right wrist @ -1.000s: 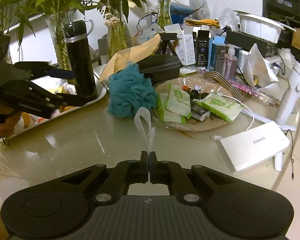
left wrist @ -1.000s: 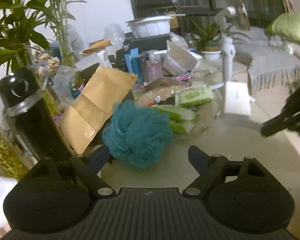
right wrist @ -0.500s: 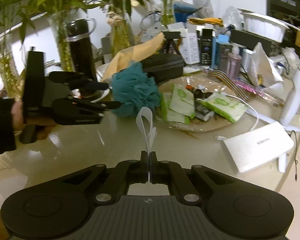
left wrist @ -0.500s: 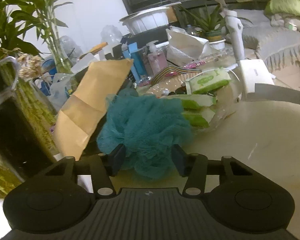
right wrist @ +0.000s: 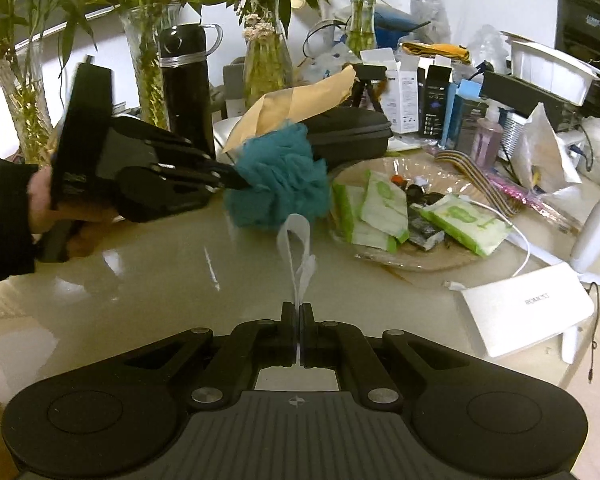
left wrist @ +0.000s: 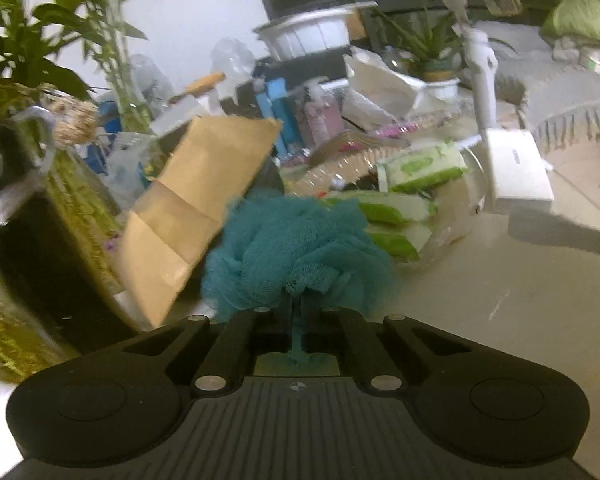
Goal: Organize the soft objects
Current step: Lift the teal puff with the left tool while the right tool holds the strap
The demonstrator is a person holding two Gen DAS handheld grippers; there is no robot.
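A teal mesh bath pouf [left wrist: 300, 248] sits at the table's middle left; it also shows in the right wrist view [right wrist: 280, 176]. My left gripper [left wrist: 298, 312] is shut on the pouf's near side; in the right wrist view it [right wrist: 236, 178] comes in from the left. My right gripper [right wrist: 298, 320] is shut on the pouf's white ribbon loop [right wrist: 298, 252], which runs up from its fingertips toward the pouf. The ribbon end shows at the right edge of the left wrist view [left wrist: 552, 232].
A round tray [right wrist: 428, 256] with green wipe packs [right wrist: 464, 216] stands right of the pouf. A black flask [right wrist: 186, 88], glass vases, a brown envelope [right wrist: 296, 96] and a black case [right wrist: 348, 132] crowd behind. A white box [right wrist: 528, 308] lies at the right edge.
My left gripper moved forward onto the pouf and closed on it, from wide open a second ago. The right gripper stayed shut on the ribbon.
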